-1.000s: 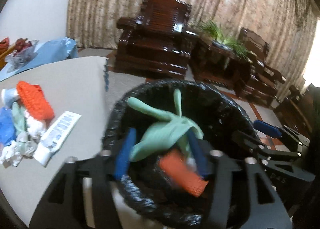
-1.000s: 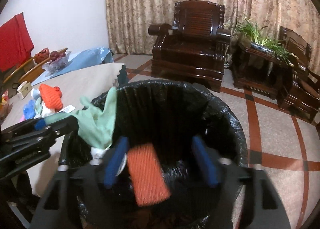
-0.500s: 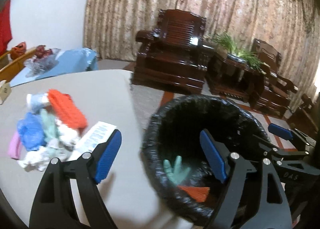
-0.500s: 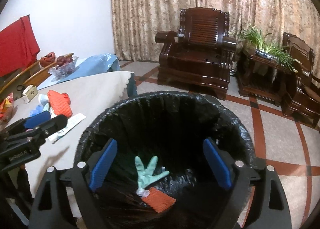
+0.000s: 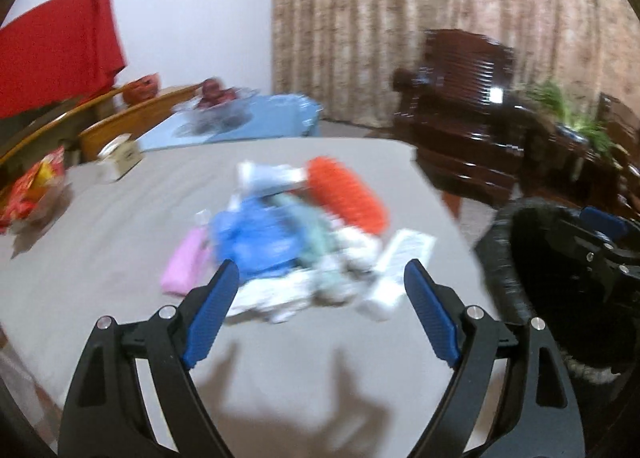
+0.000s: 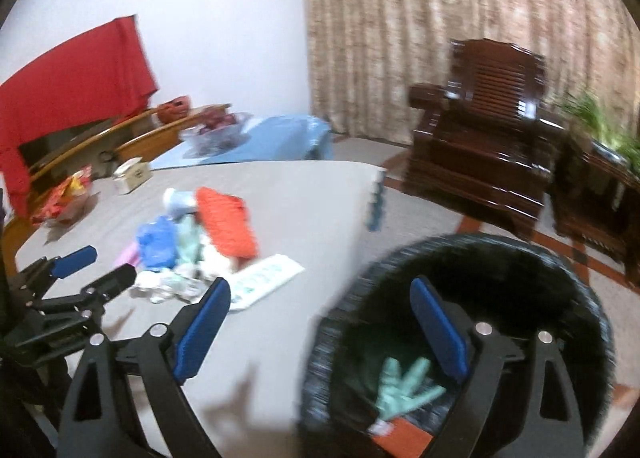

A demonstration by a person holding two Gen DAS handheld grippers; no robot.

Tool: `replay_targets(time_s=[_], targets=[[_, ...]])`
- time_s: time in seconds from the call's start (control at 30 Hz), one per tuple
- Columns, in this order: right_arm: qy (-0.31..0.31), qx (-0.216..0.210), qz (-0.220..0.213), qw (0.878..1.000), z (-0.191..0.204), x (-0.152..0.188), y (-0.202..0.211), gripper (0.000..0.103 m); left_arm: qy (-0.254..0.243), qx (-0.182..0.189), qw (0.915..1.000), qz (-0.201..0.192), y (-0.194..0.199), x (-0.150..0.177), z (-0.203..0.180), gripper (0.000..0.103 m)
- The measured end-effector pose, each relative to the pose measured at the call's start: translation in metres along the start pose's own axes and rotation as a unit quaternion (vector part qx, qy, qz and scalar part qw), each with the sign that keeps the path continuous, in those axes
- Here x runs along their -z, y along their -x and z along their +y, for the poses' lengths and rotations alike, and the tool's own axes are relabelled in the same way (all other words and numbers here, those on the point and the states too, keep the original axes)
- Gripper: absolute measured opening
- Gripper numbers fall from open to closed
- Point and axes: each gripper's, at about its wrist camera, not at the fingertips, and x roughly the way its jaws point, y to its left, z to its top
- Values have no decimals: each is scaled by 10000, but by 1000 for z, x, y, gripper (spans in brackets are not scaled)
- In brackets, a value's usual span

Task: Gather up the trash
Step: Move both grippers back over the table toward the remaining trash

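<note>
On the grey bench a blurred trash pile lies near the black-lined bin, which holds a green glove. Left tongs and right tongs: jaws just opened, released, nothing between.

Trash pile of orange, blue, pink and white scraps lay on the table, left of the black-lined bin, which held a green glove.
</note>
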Motion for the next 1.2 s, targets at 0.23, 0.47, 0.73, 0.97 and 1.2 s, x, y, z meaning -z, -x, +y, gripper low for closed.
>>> replay_targets(time_s=[0.23, 0.47, 0.73, 0.97, 1.2], targets=[[400, -140, 328, 9986, 56, 5, -49, 89, 321, -393, 9985, 220, -13, 17, 51, 79], [556, -39, 758, 9956, 77, 19, -93, 89, 494, -452, 9971, 369, -28, 23, 69, 78], [731, 210, 1251, 9892, 80, 32, -120, 89, 581, -398, 9963, 486, -47, 24, 76, 78], [1174, 759, 1333, 9812, 69, 33, -104, 88, 586, -335, 9964, 516, -53, 25, 73, 78], [915, 644, 1326, 9848, 66, 24, -107, 87, 545, -286, 9967, 530, -55, 27, 68, 78]])
